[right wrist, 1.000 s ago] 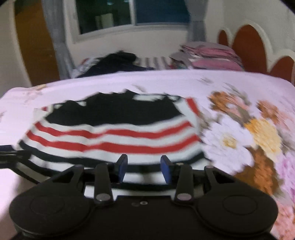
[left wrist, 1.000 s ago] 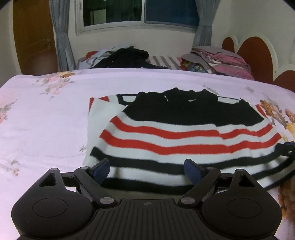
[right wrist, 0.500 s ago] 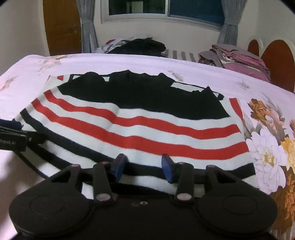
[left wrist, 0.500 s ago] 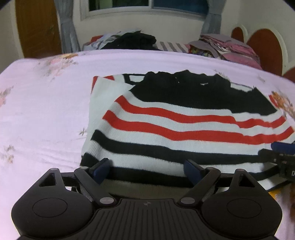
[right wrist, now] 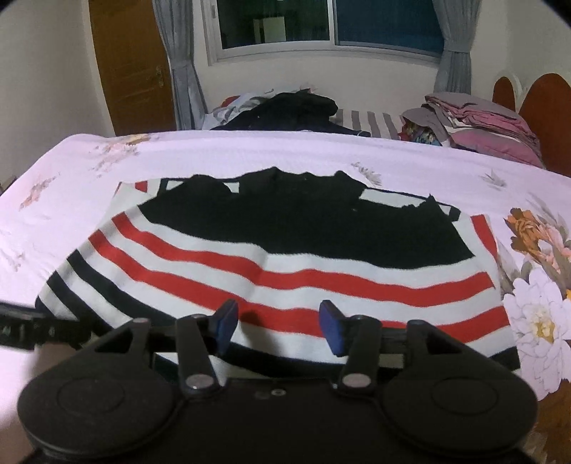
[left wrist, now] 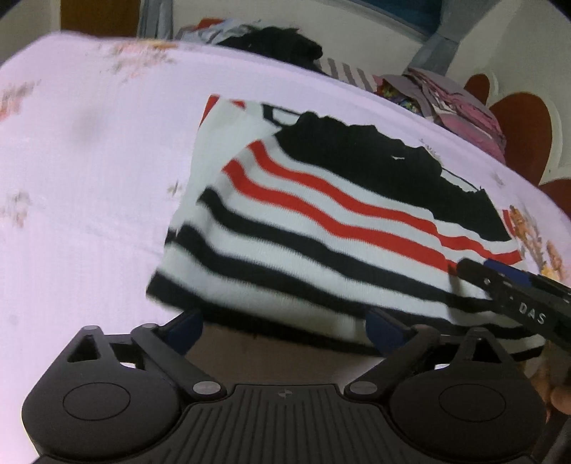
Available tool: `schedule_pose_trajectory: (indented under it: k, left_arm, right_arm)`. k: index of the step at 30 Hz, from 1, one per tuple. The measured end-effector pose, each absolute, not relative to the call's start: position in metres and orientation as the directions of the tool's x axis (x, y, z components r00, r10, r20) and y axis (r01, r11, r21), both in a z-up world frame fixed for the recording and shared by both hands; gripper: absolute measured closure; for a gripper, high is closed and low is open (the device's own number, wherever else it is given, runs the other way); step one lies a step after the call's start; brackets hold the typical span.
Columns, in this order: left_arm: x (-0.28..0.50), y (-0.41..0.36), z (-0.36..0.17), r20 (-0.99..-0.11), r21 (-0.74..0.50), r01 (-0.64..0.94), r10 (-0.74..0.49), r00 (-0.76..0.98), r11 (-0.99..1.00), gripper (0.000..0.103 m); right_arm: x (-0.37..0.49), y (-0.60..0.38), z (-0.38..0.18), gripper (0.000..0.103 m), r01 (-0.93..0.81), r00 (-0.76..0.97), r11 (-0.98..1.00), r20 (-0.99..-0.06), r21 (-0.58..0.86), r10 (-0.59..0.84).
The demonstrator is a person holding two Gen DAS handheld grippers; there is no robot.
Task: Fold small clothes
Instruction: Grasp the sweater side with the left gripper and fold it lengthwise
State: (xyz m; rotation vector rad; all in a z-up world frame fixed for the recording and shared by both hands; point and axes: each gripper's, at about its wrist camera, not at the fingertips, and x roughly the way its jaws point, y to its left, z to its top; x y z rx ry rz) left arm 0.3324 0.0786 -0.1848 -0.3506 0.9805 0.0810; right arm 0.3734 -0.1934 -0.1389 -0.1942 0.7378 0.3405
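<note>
Striped sweater [right wrist: 271, 271] lies flat mid-bed on the pink floral sheet [right wrist: 249, 150], black top section at 12 o'clock, hem at 6 next to both tools. Progress looks early-to-mid: the sides seem tucked in already (a white/red panel peeks out at 10 o'clock under the body), but the hem-to-collar fold isn't done yet. Left gripper [left wrist: 285, 326] has jaws opening, nearly full spread, straddling the hem's left part; pads aren't pressing cloth, nothing held. Right gripper [right wrist: 278, 321] has jaws opening too, about half spread, hovering over the lower stripes, nothing pinched. The left view shows the right tool's finger coming in at 3 o'clock over the hem corner, plus a bare strip under the hem edge. The right view shows the window [right wrist: 321, 21], door [right wrist: 132, 64], folded stack [right wrist: 481, 125] at 1 o'clock and dark clothes pile [right wrist: 292, 110] at 12.
</note>
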Motion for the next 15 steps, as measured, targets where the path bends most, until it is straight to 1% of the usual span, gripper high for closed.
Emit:
schedule_pose_trajectory:
  k: [3, 6, 9, 15]
  left_arm:
    - [0.322, 0.091, -0.193, -0.826, -0.326, -0.279, -0.129, 0.549, 0.903, 0.006]
    - [0.314, 0.107, -0.206, -0.798, -0.442, -0.356, -0.180, 0.575, 0.823, 0.006]
    - [0.319, 0.114, -0.213, -0.760, -0.501, -0.368, -0.194, 0.620, 0.783, 0.005]
    - [0.345, 0.122, -0.227, -0.659, -0.615, -0.348, -0.218, 0.720, 0.707, 0.004]
  right_arm:
    - [0.372, -0.187, -0.132, 0.054, -0.381, 0.705, 0.922, -0.668, -0.072, 0.239]
    - [0.376, -0.187, -0.124, 0.053, -0.352, 0.716, 0.935, -0.652, -0.029, 0.249]
    - [0.387, -0.190, -0.125, 0.053, -0.311, 0.716, 0.950, -0.658, -0.003, 0.233]
    - [0.402, -0.193, -0.144, 0.053, -0.249, 0.706, 0.968, -0.691, -0.041, 0.152]
